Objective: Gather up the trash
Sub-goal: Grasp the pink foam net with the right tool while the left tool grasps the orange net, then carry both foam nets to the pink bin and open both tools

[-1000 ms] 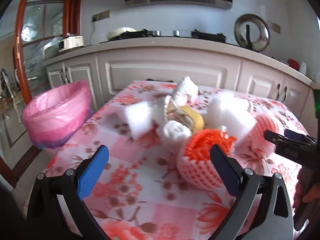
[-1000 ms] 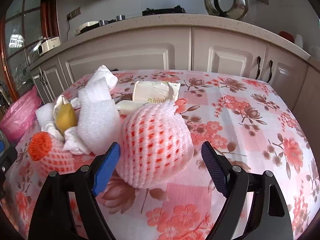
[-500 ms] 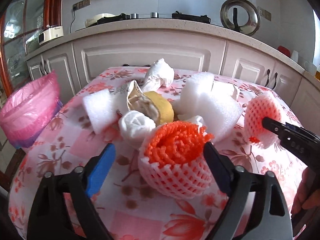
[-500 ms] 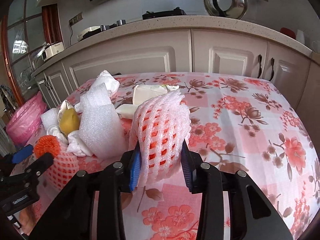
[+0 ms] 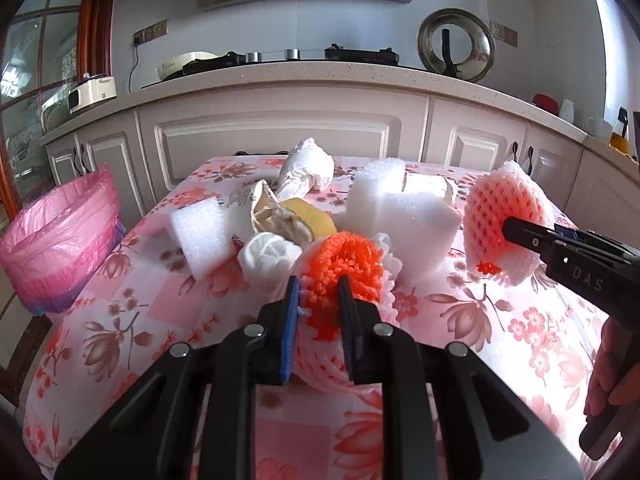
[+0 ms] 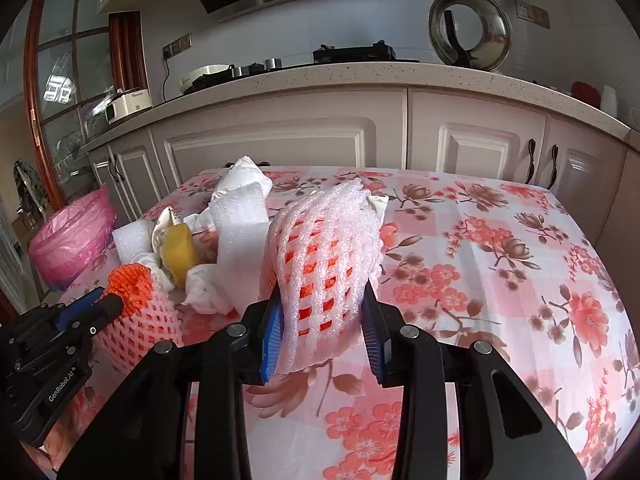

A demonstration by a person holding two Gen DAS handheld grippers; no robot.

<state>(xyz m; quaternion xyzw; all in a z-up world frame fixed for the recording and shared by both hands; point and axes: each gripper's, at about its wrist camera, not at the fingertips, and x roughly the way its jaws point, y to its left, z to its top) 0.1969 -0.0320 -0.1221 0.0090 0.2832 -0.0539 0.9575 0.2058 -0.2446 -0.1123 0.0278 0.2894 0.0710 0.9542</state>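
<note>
Trash lies on a floral tablecloth. My left gripper is shut on a pink foam fruit net with an orange inner net; this net also shows in the right wrist view. My right gripper is shut on a second pink foam fruit net and holds it off the table; this net also shows in the left wrist view. White foam blocks, crumpled tissues, a yellow peel and a white bag lie behind.
A bin lined with a pink bag stands off the table's left edge; it also shows in the right wrist view. Kitchen cabinets and a counter with a stove run behind the table. A folded white wrapper lies at the back.
My left gripper moved forward and closed on the orange-filled net. My right gripper closed on the other net and lifted it off the table.
</note>
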